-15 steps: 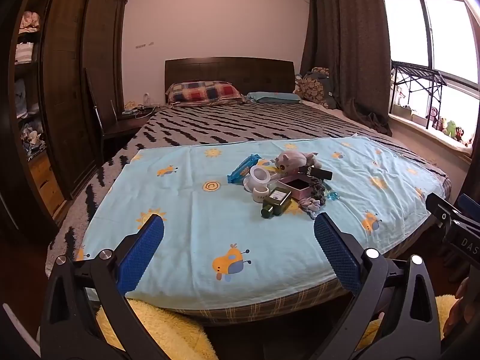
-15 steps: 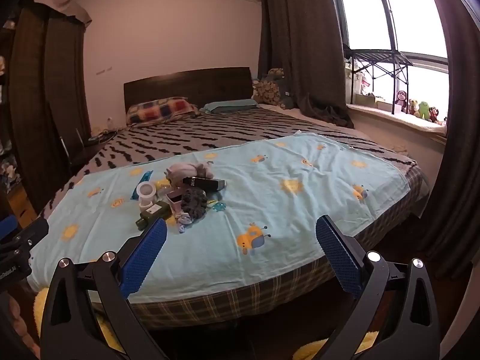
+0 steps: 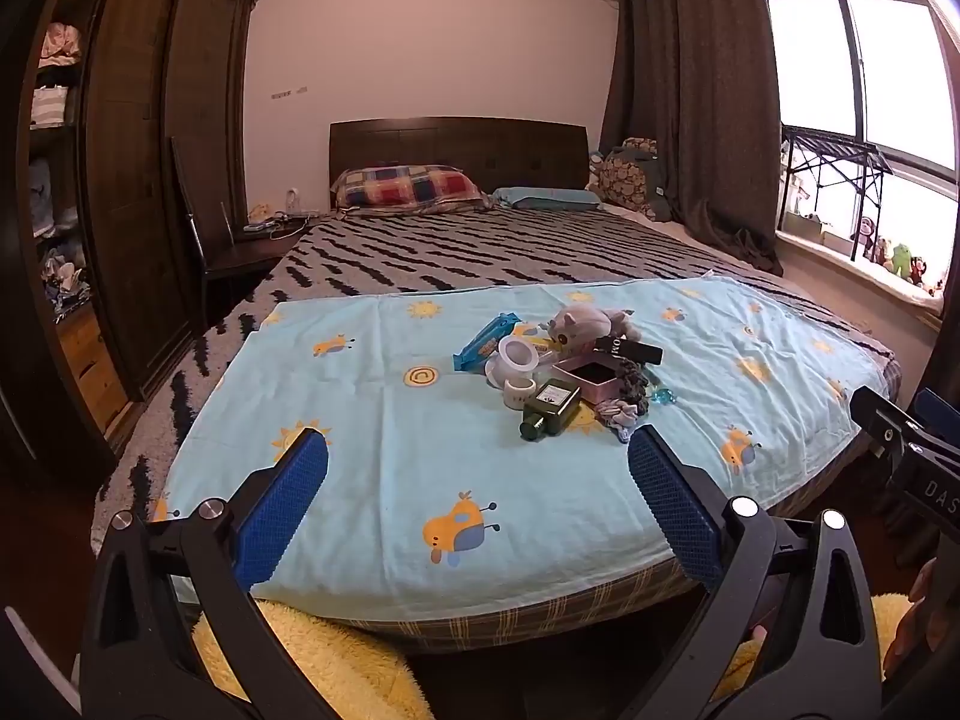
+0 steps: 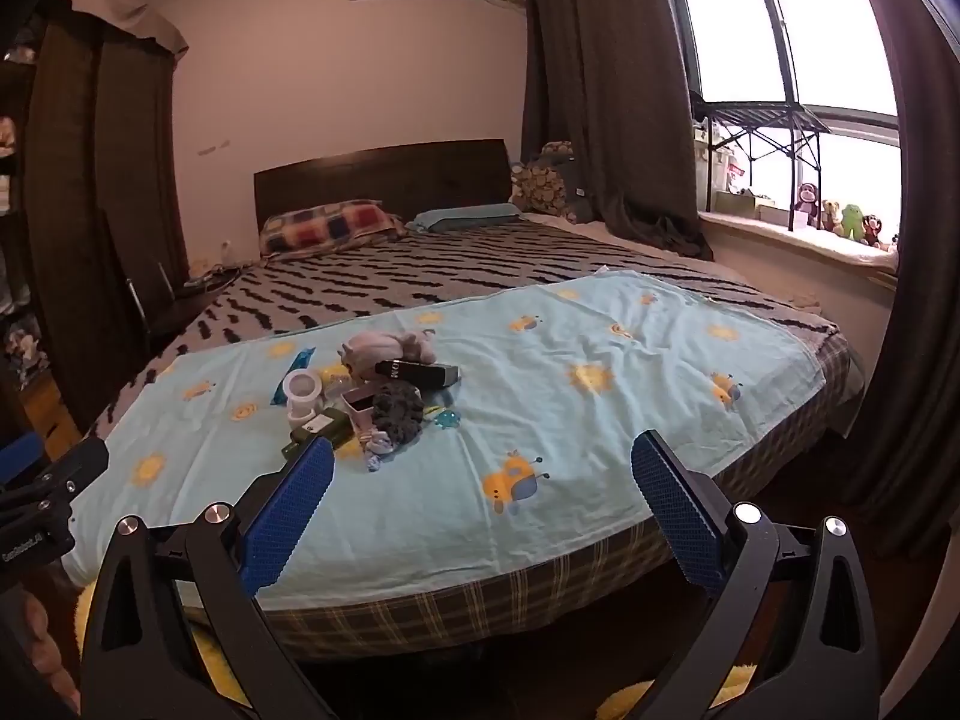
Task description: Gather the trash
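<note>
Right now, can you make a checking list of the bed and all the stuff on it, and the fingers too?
Surface: light blue sheet with cartoon prints, spread over the striped bed.
Job's things: one pile mid-sheet: green bottle, pink box, blue wrapper, tape rolls, black box.
Clutter: grey plush toy at the pile's far side.
Grippers: left gripper and right gripper both open, fingers empty, short of the pile.
Cables: some on the bedside table.
Surroundings: wardrobe, curtains, window, toys on the sill.
</note>
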Demonstrator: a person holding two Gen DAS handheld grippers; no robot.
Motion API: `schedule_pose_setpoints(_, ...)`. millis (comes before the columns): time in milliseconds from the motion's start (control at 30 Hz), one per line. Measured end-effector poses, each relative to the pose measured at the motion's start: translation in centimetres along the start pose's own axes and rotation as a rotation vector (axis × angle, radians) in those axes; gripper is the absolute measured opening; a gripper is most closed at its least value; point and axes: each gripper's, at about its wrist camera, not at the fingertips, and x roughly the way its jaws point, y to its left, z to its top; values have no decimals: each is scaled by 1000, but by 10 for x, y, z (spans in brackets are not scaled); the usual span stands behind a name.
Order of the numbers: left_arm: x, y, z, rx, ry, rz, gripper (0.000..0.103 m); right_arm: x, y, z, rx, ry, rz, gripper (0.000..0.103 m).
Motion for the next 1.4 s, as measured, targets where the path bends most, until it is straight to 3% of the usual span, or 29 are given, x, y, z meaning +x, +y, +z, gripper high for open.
schedule_pose_setpoints(1400,-13,0,8,-15,-36,-13,95,-7,-2,3,11,-19,10,100)
